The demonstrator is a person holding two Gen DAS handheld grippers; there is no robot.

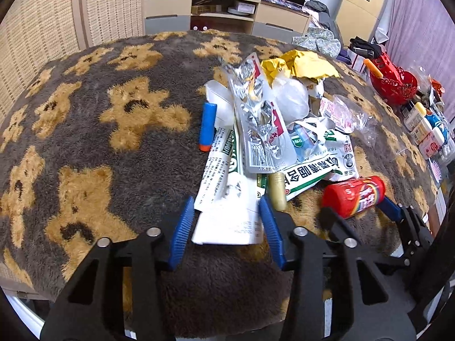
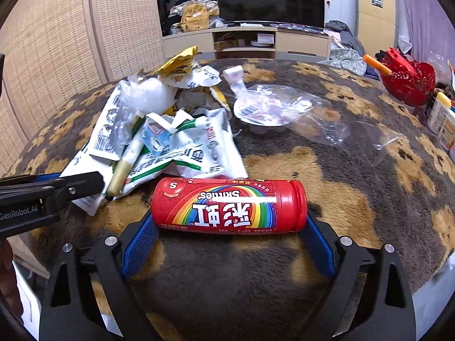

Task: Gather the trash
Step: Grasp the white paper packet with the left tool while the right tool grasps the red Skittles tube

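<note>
A heap of trash lies on a brown bear-pattern blanket [image 1: 85,130]: white-green wrappers [image 1: 312,167], a silver foil pack [image 1: 256,108], yellow paper [image 1: 301,64], a blue foam dart [image 1: 207,126]. My left gripper [image 1: 227,207] is open, its blue pads either side of a white paper wrapper [image 1: 227,221]. My right gripper [image 2: 229,221] is shut on a red Skittles can [image 2: 227,206], held sideways end to end just above the blanket. The can also shows in the left wrist view [image 1: 354,196]. The left gripper also shows in the right wrist view [image 2: 57,190].
A clear plastic bag [image 2: 284,108] lies right of the heap. A red basket [image 2: 409,79] and several bottles [image 1: 426,130] stand at the right edge. A TV cabinet [image 2: 244,42] and woven panels [image 1: 42,22] are behind.
</note>
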